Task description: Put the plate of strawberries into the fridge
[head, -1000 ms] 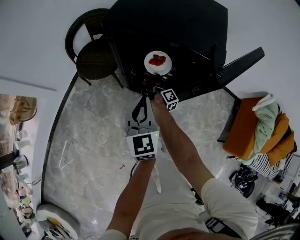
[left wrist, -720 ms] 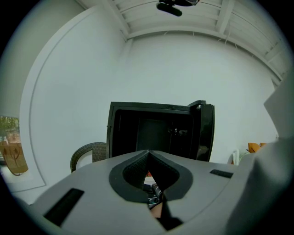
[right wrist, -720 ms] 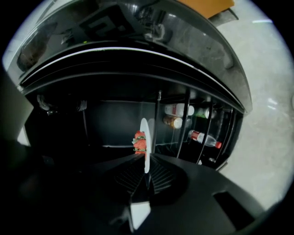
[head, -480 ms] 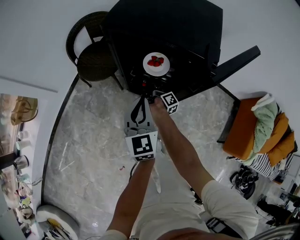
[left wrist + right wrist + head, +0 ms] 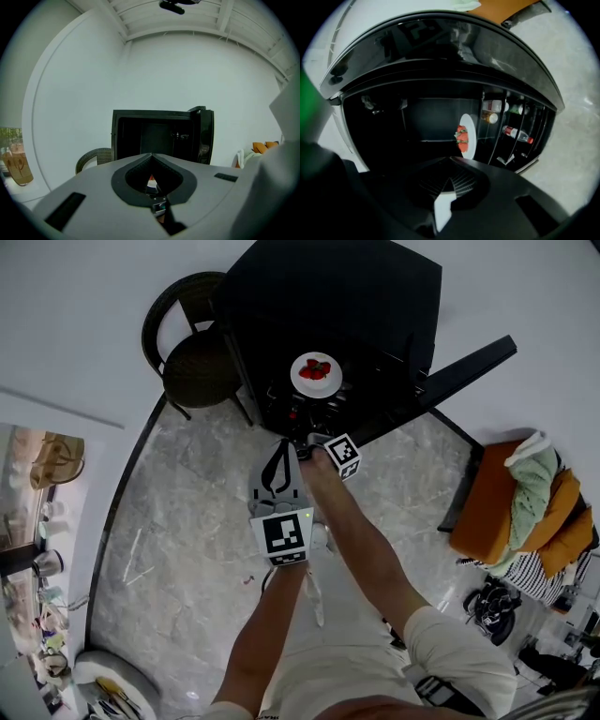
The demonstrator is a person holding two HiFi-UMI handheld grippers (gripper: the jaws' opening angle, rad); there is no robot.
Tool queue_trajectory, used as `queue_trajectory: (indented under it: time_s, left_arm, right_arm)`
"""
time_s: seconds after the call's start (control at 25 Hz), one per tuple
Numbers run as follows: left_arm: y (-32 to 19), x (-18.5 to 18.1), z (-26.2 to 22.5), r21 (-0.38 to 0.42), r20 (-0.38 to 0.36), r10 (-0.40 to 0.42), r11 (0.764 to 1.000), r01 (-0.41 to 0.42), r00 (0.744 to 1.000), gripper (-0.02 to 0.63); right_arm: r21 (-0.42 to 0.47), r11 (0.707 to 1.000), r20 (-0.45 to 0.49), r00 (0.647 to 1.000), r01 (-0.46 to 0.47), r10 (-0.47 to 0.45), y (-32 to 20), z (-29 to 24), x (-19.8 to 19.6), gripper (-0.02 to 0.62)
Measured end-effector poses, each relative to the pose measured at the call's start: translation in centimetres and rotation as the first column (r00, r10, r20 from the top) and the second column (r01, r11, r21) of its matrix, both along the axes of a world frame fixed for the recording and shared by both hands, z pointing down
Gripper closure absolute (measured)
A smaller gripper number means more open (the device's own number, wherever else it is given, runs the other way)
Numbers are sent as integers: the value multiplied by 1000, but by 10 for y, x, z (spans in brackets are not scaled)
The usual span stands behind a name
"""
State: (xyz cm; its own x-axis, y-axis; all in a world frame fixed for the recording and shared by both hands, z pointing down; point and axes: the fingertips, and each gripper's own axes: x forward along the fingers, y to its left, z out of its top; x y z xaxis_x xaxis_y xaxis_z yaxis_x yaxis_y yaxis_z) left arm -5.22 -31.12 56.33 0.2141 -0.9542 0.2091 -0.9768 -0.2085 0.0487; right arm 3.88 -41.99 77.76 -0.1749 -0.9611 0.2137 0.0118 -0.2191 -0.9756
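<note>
One plate (image 5: pixel 470 127) of strawberries (image 5: pixel 462 138), inside fridge (image 5: pixel 375 296); our right gripper (image 5: pixel 451 161), outside it, has just closed empty; left gripper (image 5: pixel 151 157) likewise closed empty. We judge placement done.

A dark wicker chair (image 5: pixel 192 362) stood against the white wall (image 5: pixel 75 324) on a grey marble floor (image 5: pixel 178 531). To the right, an orange seat (image 5: pixel 492 498) carried a heap of green and orange clothes (image 5: pixel 536 479), with a striped cloth (image 5: pixel 527 570) just beside it. A woven bag (image 5: pixel 52 457) showed at the left edge, and a round white basin (image 5: pixel 112 673) sat on the floor well apart from the chair. White ceiling beams (image 5: pixel 225 11) ran overhead.
</note>
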Motion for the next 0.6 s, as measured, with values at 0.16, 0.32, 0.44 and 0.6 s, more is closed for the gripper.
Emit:
queue_trajectory:
  time_s: [0.16,0.32,0.44,0.6]
  left_arm:
    - [2,0,-6,1,11,-3,1000,3,1000,603]
    - [4,0,-16,2,19,-7,1000,7,1000,603]
    - [6,1,-27,8,37,-1,1000,0,999,603]
    - [13,7,-42,13,88,36,999,-37,996,603]
  right_arm:
    - [22,1000,-2,1000,18,-18,4,-16,-1,583]
    - [63,998,4,1000,30,-31,8,-23,-3,583]
    - [71,997,22,999,36,-38,14,-37,-8,583]
    - [85,995,32,998,57,-60,26,-63,-13,583]
